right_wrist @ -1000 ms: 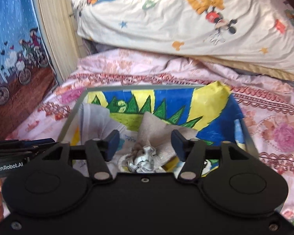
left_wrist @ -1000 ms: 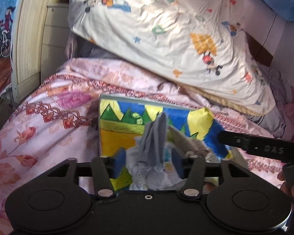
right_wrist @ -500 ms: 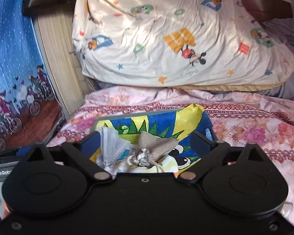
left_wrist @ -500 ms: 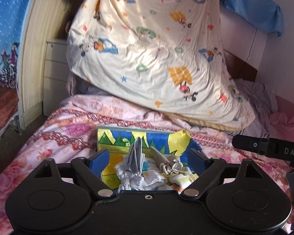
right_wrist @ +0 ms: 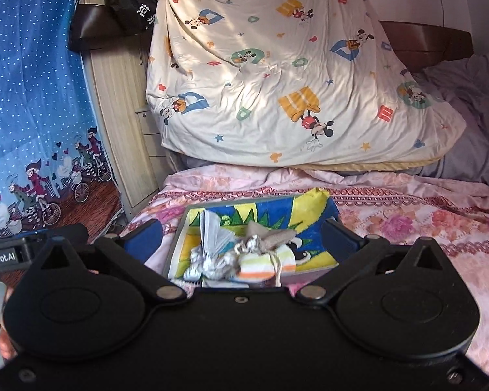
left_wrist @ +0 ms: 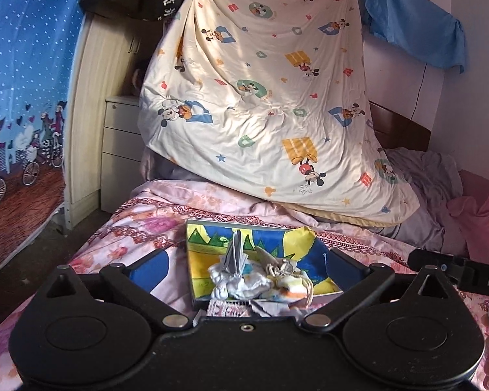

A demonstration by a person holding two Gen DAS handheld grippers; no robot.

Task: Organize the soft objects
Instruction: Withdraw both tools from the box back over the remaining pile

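Observation:
A colourful cartoon-print box sits on the pink floral bed. Inside lie soft items: an upright folded grey cloth, a beige cloth, a crumpled white cloth and a striped piece. My left gripper hovers back from the box, its jaws opening wide with nothing pressed between the pads. My right gripper hovers likewise, its jaws opening and holding nothing.
A cream cartoon-mouse quilt hangs behind the box. Crumpled grey bedding lies at the right. A drawer cabinet, a blue curtain and a black bag stand at the left. Each view shows the other gripper at its edge.
Both grippers pulled back and up from the box while their jaws spread. The left let go of the grey cloth, the right of the beige cloth; both cloths stay in the box.

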